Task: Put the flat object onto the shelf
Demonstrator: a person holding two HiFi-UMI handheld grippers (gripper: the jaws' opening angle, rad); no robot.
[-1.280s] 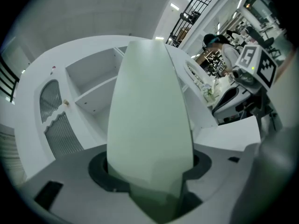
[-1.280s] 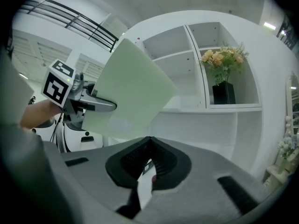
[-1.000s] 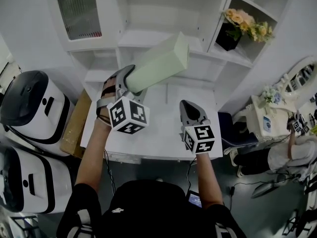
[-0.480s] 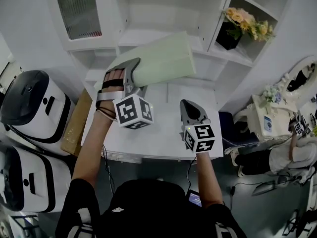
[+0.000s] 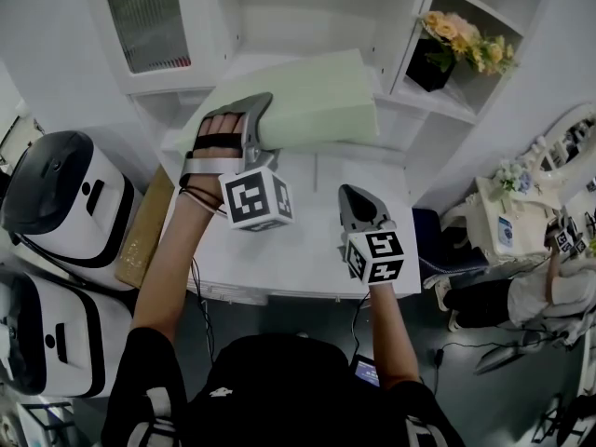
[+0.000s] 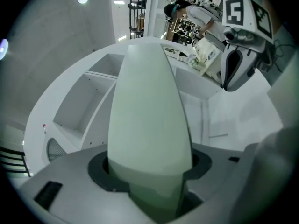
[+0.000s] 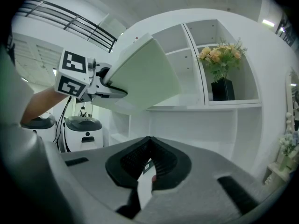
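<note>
The flat object [image 5: 317,96] is a pale green slab, and my left gripper [image 5: 264,119] is shut on its near end. It lies almost flat, broad face up, and reaches over the lower board of the white shelf unit [image 5: 233,65]. In the left gripper view the slab [image 6: 147,106] runs straight out from between the jaws toward the shelf compartments. My right gripper [image 5: 352,196] hovers shut and empty over the white table [image 5: 307,254], to the right of the slab. The right gripper view shows the slab [image 7: 140,76] and the left gripper [image 7: 110,85] up on its left.
A black vase of flowers [image 5: 433,63] stands in the right shelf compartment. A cabinet door with a glass pane [image 5: 149,31] is at the upper left. Two white machines [image 5: 56,194] and a cardboard box [image 5: 140,231] stand left of the table. A person [image 5: 531,291] sits at the right.
My left gripper has rolled and risen, so the slab has turned from tilted on edge to nearly flat and moved further toward the shelf. The right gripper has stayed where it was.
</note>
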